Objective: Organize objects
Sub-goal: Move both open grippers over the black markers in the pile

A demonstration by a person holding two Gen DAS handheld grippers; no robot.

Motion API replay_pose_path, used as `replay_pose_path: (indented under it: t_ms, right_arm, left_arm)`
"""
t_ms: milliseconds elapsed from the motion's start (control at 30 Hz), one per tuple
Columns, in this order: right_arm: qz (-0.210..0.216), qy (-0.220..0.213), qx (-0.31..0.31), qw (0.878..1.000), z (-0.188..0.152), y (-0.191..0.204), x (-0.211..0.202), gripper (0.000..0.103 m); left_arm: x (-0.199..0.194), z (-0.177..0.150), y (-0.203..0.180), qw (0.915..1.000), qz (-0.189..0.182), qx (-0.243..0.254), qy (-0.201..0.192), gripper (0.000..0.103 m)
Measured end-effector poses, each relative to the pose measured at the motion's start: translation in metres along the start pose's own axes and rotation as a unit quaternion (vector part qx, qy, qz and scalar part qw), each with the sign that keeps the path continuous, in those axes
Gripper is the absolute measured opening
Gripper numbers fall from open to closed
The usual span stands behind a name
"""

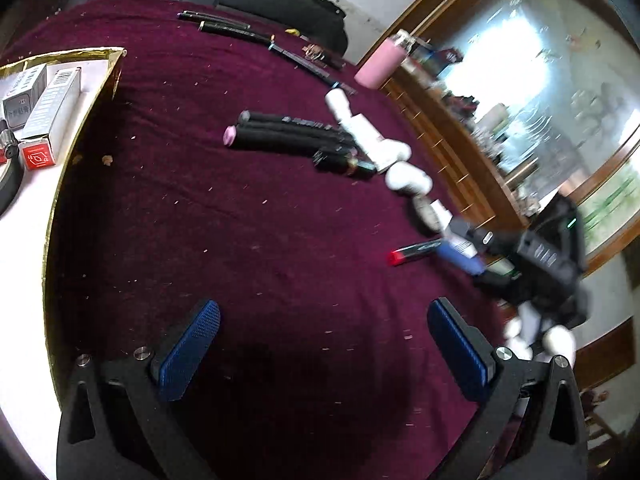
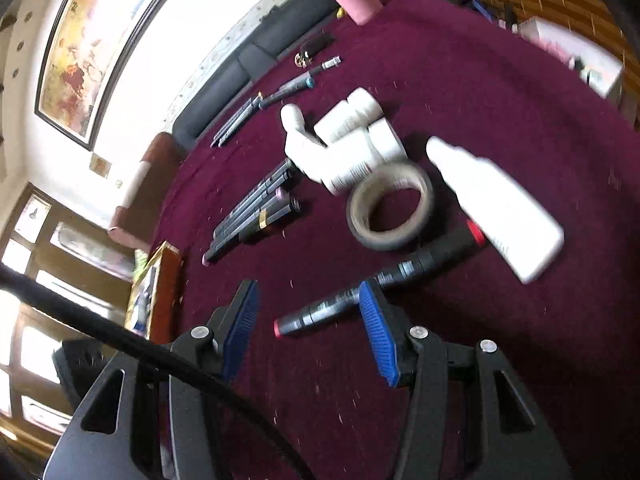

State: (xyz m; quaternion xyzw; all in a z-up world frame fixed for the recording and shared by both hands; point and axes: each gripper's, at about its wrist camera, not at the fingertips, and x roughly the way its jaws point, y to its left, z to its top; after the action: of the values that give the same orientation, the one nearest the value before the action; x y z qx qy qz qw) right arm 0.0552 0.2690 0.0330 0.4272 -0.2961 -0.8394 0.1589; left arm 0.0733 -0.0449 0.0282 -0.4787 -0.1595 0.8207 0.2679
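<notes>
Red-capped marker (image 2: 360,288) lies on the maroon worktop (image 2: 480,80), just ahead of the right gripper (image 2: 308,320), whose half-open jaws grasp nothing; one pad sits in front of the barrel. Judging by this, the step in hand is picking the marker up to join the row of dark markers (image 2: 252,208). That calls for centring the barrel between the pads, then closing. Left gripper (image 1: 324,344) hangs tilted down over bare cloth, jaws spread wide and empty.

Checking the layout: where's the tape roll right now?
In the right wrist view, the tape roll lies flat on the maroon cloth at centre, beside the white bottles and just above the red-tipped marker.
</notes>
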Motion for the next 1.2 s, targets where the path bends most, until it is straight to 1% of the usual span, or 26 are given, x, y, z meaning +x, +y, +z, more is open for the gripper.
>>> replay_pose_path:
  t_ms: [67,100,167,233,267,333,367,400,467,500,533,567,633,667,700,733,800,833,867,900,1000,1067,1100,1167,1200]
  right_arm:
    - [0.000,-0.006,-0.034,0.999,0.008,0.020,0.001,0.051]
    - [0.001,0.005,-0.055,0.998,0.014,0.033,0.009,0.053]
    - [-0.009,0.027,-0.075,0.997,0.025,0.046,0.029,0.054]
    - [-0.024,0.035,-0.074,0.996,0.039,0.050,0.052,0.054]
    - [-0.025,0.035,-0.069,0.997,0.047,0.049,0.063,0.054]
    - [-0.032,0.032,-0.055,0.997,0.064,0.045,0.082,0.054]
    - [-0.029,0.036,-0.050,0.998,0.069,0.044,0.091,0.054]
    - [-0.021,0.046,-0.044,0.998,0.072,0.042,0.100,0.055]
    - [-0.001,0.080,-0.036,0.996,0.071,0.041,0.114,0.056]
    - [0.005,0.085,-0.042,0.996,0.066,0.044,0.112,0.056]
    - [0.020,0.101,-0.043,0.994,0.062,0.046,0.109,0.056]
    - [0.049,0.122,-0.039,0.991,0.056,0.048,0.108,0.056]
    - [0.119,0.174,-0.030,0.977,0.039,0.051,0.102,0.056]
    - [0.140,0.189,-0.030,0.971,0.032,0.052,0.099,0.056]
    - [0.156,0.193,-0.031,0.968,0.027,0.052,0.093,0.056]
    - [0.159,0.177,-0.032,0.971,0.023,0.050,0.081,0.056]
    - [0.150,0.141,-0.038,0.978,0.022,0.044,0.064,0.056]
    - [0.140,0.115,-0.043,0.982,0.022,0.039,0.054,0.056]
    - [0.135,0.098,-0.044,0.985,0.022,0.036,0.048,0.056]
    - [0.134,0.083,-0.042,0.987,0.022,0.030,0.042,0.056]
    - [0.146,0.054,-0.024,0.987,0.024,0.013,0.035,0.056]
    - [0.153,0.051,-0.006,0.987,0.029,0.005,0.036,0.056]
    - [0.154,0.051,0.004,0.987,0.030,0.001,0.035,0.056]
    - [0.162,0.047,0.025,0.985,0.031,-0.009,0.030,0.056]
    - [0.168,0.044,0.030,0.984,0.031,-0.011,0.027,0.056]
  left_arm:
    - [0.001,-0.004,-0.002,0.9998,0.012,0.018,-0.006,0.101]
    - [0.002,-0.005,-0.003,0.9996,0.015,0.022,-0.009,0.101]
    - [0.001,-0.007,-0.002,0.9994,0.018,0.022,-0.018,0.101]
    - [0.003,-0.010,-0.003,0.9992,0.019,0.023,-0.026,0.101]
    - [0.003,-0.010,-0.003,0.9992,0.018,0.024,-0.027,0.101]
    - [0.003,-0.009,0.001,0.9994,0.005,0.017,-0.031,0.101]
    - [0.001,-0.009,0.004,0.9993,-0.005,0.010,-0.035,0.101]
    - [0.001,-0.009,0.005,0.9993,-0.011,0.006,-0.037,0.101]
    - [0.001,-0.008,0.005,0.9993,-0.015,0.006,-0.034,0.101]
    - [0.002,-0.007,0.004,0.9993,-0.014,0.007,-0.032,0.101]
    - [0.002,-0.007,0.003,0.9994,-0.012,0.010,-0.031,0.101]
    - [0.003,-0.007,0.002,0.9994,-0.009,0.011,-0.031,0.101]
    - [0.003,-0.007,0.001,0.9994,-0.008,0.012,-0.031,0.101]
    - [0.003,-0.007,0.001,0.9994,-0.010,0.012,-0.031,0.101]
    - [0.003,-0.007,0.000,0.9994,-0.012,0.013,-0.030,0.101]
    - [0.002,-0.006,0.001,0.9994,-0.016,0.014,-0.029,0.101]
    - [0.002,-0.005,0.002,0.9993,-0.031,0.015,-0.017,0.101]
    - [0.002,-0.004,0.001,0.9993,-0.033,0.013,-0.010,0.101]
    - [0.002,-0.002,0.000,0.9995,-0.031,0.009,-0.004,0.101]
    - [0.002,0.001,-0.001,0.9997,-0.022,0.004,-0.005,0.100]
    - [0.005,0.021,-0.010,0.9985,0.049,0.000,-0.026,0.100]
    - [0.014,0.039,-0.019,0.9950,0.093,0.004,-0.038,0.100]
    - [0.023,0.047,-0.025,0.9924,0.115,0.017,-0.041,0.100]
    - [0.043,0.061,-0.033,0.9838,0.167,0.043,-0.048,0.099]
    - [0.054,0.067,-0.035,0.9803,0.184,0.053,-0.050,0.095]
